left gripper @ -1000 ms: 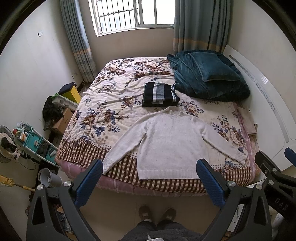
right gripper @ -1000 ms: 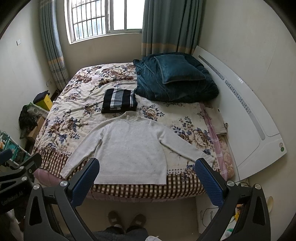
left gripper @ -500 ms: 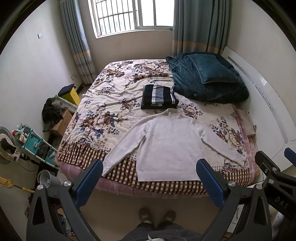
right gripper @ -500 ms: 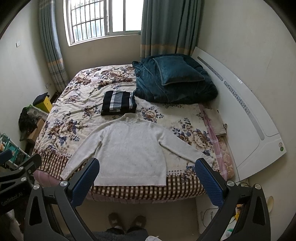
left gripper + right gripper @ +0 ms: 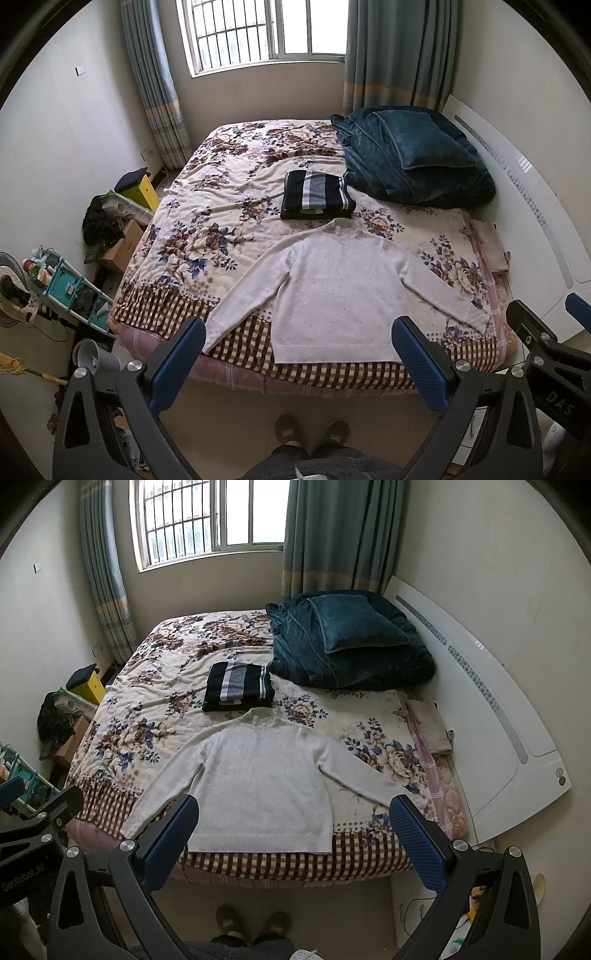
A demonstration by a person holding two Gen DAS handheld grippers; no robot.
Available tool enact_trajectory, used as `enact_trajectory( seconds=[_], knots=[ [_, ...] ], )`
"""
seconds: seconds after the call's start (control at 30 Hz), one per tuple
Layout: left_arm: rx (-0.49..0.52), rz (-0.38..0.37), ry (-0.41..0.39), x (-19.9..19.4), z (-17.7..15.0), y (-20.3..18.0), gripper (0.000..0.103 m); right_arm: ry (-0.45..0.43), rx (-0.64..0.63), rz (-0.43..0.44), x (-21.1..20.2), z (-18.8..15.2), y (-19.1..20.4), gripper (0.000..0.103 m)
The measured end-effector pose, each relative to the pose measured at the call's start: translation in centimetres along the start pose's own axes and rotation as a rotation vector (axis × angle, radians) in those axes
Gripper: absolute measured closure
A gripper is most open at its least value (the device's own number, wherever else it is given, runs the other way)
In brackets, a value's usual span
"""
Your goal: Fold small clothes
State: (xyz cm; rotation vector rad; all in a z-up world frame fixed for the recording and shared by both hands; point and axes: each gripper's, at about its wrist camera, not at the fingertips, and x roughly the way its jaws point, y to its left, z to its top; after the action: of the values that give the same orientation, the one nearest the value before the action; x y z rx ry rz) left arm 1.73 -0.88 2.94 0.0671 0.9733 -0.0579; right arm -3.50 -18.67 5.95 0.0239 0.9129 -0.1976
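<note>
A white knit sweater lies flat on the bed near its front edge, sleeves spread to both sides; it also shows in the right wrist view. A folded dark striped garment lies just beyond its collar, also seen in the right wrist view. My left gripper is open and empty, held above the floor in front of the bed. My right gripper is open and empty too, at the same distance from the bed.
The floral bed cover spans the bed. A teal blanket and pillow are piled at the back right by the white headboard. Boxes and a teal rack stand along the left wall. The person's feet are below.
Both grippers have drawn slightly back and up, so the bed sits a little farther and lower in view. Nothing on the bed has moved.
</note>
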Motion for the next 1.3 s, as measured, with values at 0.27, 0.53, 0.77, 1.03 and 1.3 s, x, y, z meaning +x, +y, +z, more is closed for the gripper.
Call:
enact_trajectory(
  seconds=[0.27, 0.53, 0.77, 1.03, 1.3],
  knots=[
    [-0.001, -0.006, -0.004, 0.0, -0.2, 0.0, 0.0, 0.0, 0.002, 0.002, 0.0, -0.1, 0.0, 0.0],
    [-0.005, -0.011, -0.008, 0.1, -0.2, 0.1, 0.0, -0.001, 0.0, -0.002, 0.0, 0.0, 0.0, 0.0],
    [-0.003, -0.016, -0.011, 0.3, -0.4, 0.3, 0.0, 0.0, 0.005, -0.007, 0.1, 0.2, 0.0, 0.0],
    [0.039, 0.057, -0.064, 4.9, 0.4, 0.4, 0.0, 0.033, 0.136, -0.075, 4.9, 0.0, -1.4, 0.0],
    [0.081, 0.061, -0.006, 15.7, 2.6, -1.5, 0.0, 0.091, 0.339, -0.214, 16.2, -0.7, -7.4, 0.0]
  ],
)
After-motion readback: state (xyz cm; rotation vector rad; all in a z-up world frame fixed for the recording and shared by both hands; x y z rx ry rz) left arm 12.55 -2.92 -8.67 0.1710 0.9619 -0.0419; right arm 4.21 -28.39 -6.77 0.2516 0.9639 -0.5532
